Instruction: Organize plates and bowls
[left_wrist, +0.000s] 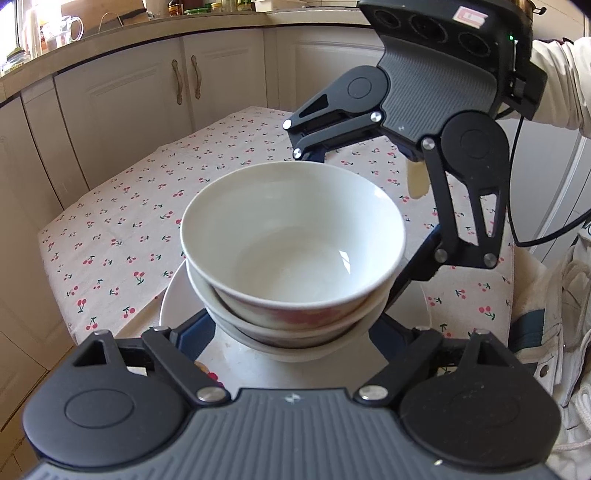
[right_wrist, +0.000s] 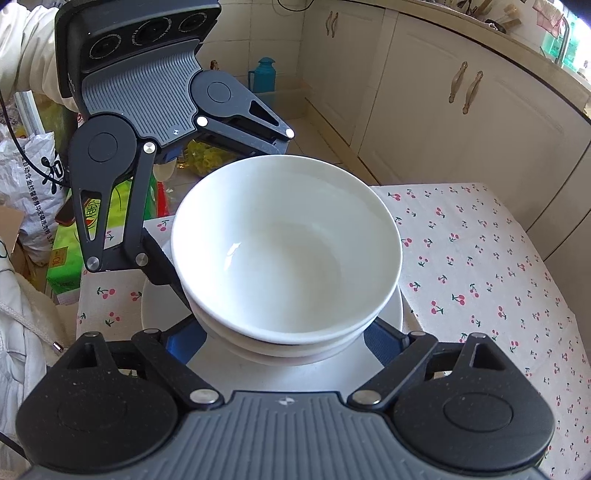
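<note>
Nesting glossy round white bowls (left_wrist: 291, 236) on smooth plate (left_wrist: 173, 299), cherry-print cloth (left_wrist: 122, 229)

Bright daylight, soft shadows, sharp focus, fisheye bending, dark corners

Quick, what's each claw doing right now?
Left gripper: spread around the stacked bowls; grip cannot be told.
Right gripper: spread around them too; cannot be told.

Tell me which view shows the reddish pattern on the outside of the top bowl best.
The left wrist view: the top bowl shows reddish marks on its outer wall near the base. In the right wrist view the same bowl shows only its plain white inside and rim.
</note>
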